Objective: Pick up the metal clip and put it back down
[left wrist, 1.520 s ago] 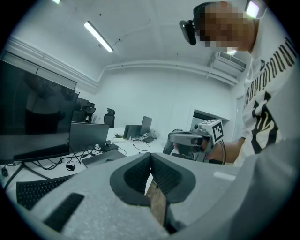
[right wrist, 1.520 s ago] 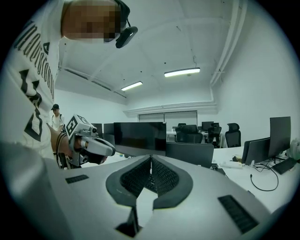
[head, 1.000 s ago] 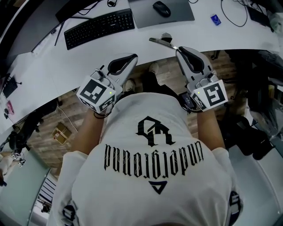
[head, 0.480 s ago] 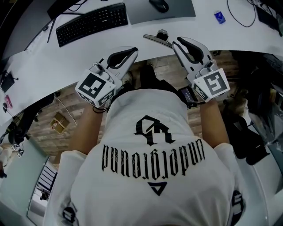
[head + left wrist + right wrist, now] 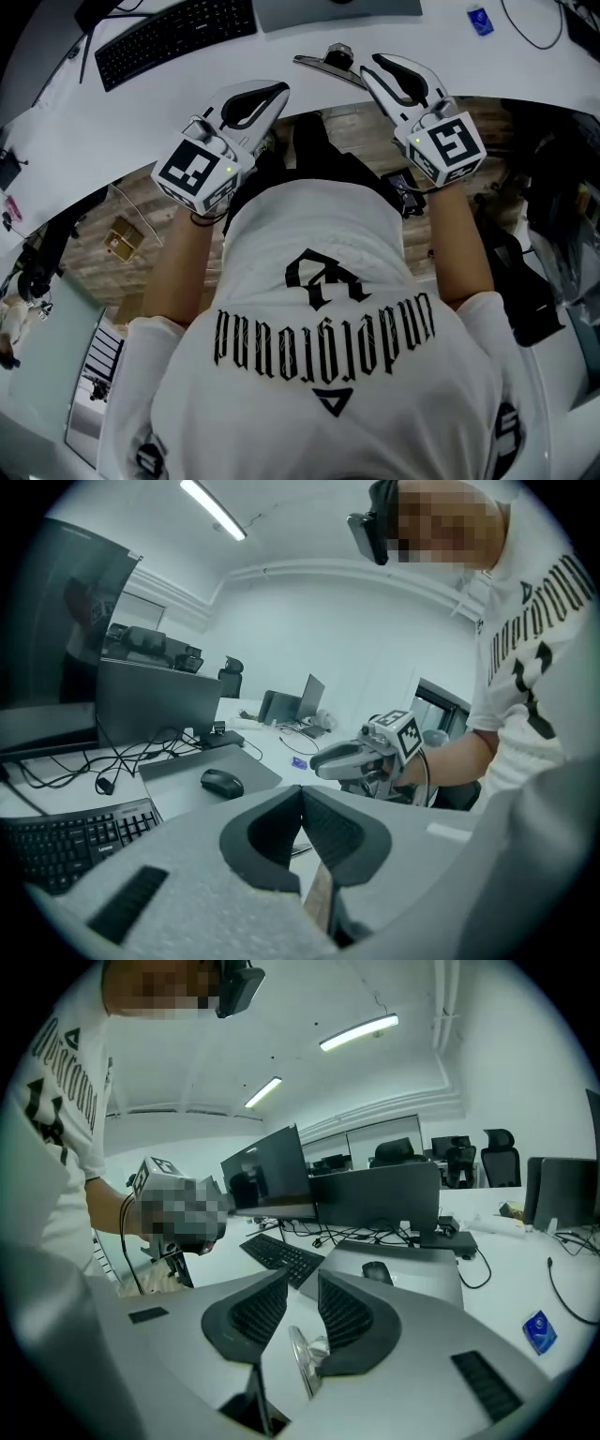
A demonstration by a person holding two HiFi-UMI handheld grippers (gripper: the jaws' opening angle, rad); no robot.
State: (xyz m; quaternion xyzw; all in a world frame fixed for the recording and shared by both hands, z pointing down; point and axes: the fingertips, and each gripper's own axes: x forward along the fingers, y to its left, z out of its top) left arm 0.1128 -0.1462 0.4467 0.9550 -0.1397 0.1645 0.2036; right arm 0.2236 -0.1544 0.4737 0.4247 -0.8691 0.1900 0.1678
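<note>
The metal clip (image 5: 323, 66) lies on the white desk (image 5: 122, 122) near its front edge, thin and shiny with a round knob. My right gripper (image 5: 368, 64) has its tip right at the clip's near end. In the right gripper view the clip (image 5: 305, 1358) sits low between the jaws of the right gripper (image 5: 302, 1277), close to the right-hand pad. Those jaws are opening and a gap shows between the pads. My left gripper (image 5: 277, 91) hovers over the desk edge further left. In its own view the left gripper (image 5: 302, 794) is shut, with nothing in it.
A black keyboard (image 5: 173, 37) lies at the desk's back left, with a grey mat (image 5: 337, 9) and a mouse (image 5: 222, 783) behind the clip. A small blue card (image 5: 480, 19) lies to the right. Dark monitors (image 5: 375, 1199) and cables stand further back. Wooden floor shows below the desk edge.
The desk and both grippers have slid up the head view. The clip has stayed by the right gripper's tip at the desk edge. The left gripper has kept its place beside it.
</note>
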